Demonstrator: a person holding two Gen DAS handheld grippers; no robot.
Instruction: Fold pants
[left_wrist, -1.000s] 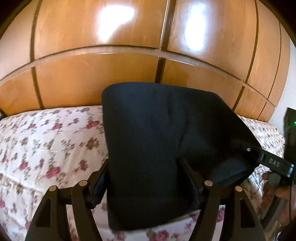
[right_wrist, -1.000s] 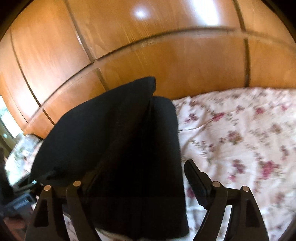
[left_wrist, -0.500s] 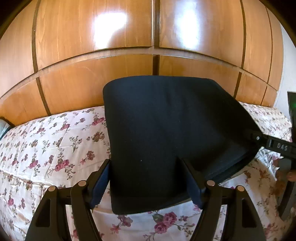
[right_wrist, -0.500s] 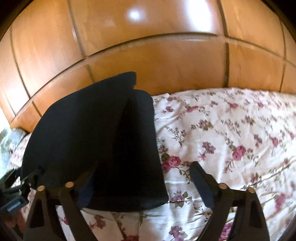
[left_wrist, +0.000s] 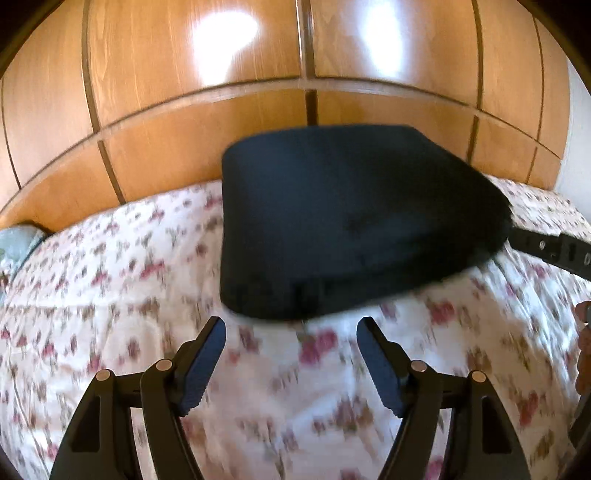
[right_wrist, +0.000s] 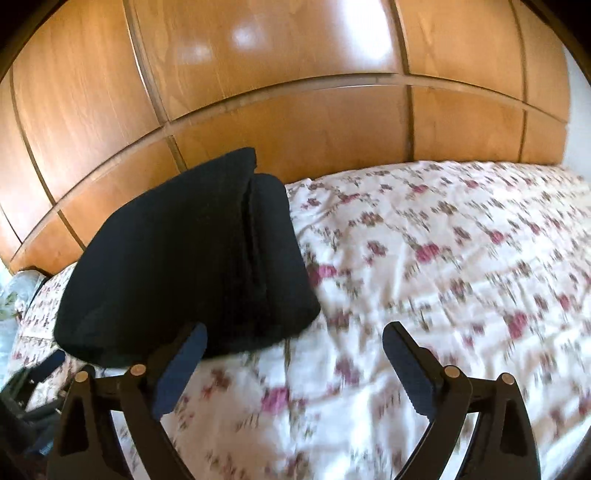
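Note:
The black pants (left_wrist: 343, 225) lie folded into a compact stack on the floral bedspread (left_wrist: 110, 295), just ahead of my left gripper (left_wrist: 291, 354). That gripper is open and empty, its fingertips short of the stack's near edge. In the right wrist view the same folded pants (right_wrist: 192, 258) sit to the left, layered edges facing right. My right gripper (right_wrist: 291, 365) is open and empty; its left fingertip (right_wrist: 184, 354) overlaps the stack's near edge in the image, the rest over bare bedspread. The right gripper's arm (left_wrist: 554, 251) shows at the left view's right edge.
A glossy wooden wardrobe (left_wrist: 258, 92) runs along the far side of the bed. The floral bedspread (right_wrist: 443, 258) stretches wide to the right of the pants. A pale pillow (left_wrist: 18, 240) lies at the far left. Both views are motion-blurred.
Both grippers have pulled back from the folded pants. The stack, which lay between their jaws before, now rests on the bed ahead of them.

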